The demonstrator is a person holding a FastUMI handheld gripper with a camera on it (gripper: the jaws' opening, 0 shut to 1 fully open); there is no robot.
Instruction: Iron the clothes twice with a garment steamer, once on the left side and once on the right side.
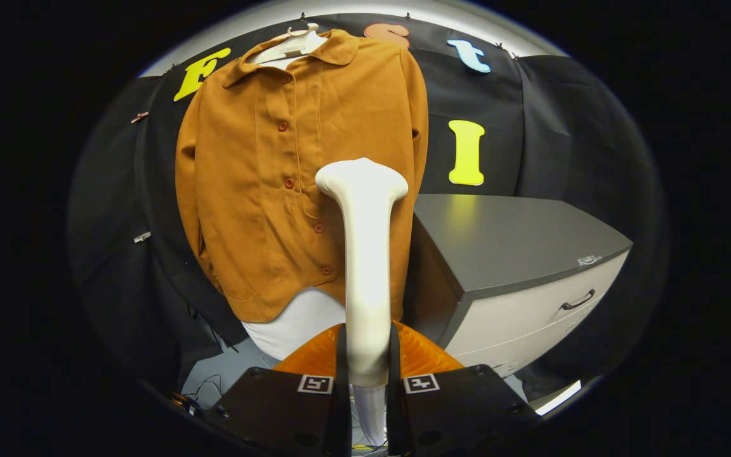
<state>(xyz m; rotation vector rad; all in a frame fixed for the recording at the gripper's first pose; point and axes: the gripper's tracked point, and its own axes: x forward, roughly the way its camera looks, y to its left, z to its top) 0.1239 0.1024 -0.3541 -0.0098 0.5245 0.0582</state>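
The gripper (365, 362) is clamping both fingers on the handle of the garment steamer (363, 254), which is rising toward 12 o'clock from between them. Beyond the steamer head, the shirt (264, 190) is hanging on a hanger (292, 44) before the booth wall. At 3 o'clock of the shirt, a cabinet (518, 254) is standing beside it, a drawer handle (578, 300) sitting on its front.

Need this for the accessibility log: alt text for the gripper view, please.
The gripper is shut on a white garment steamer, its head against an orange button-up shirt on a white hanger. Beside the shirt stands a grey-topped drawer cabinet.
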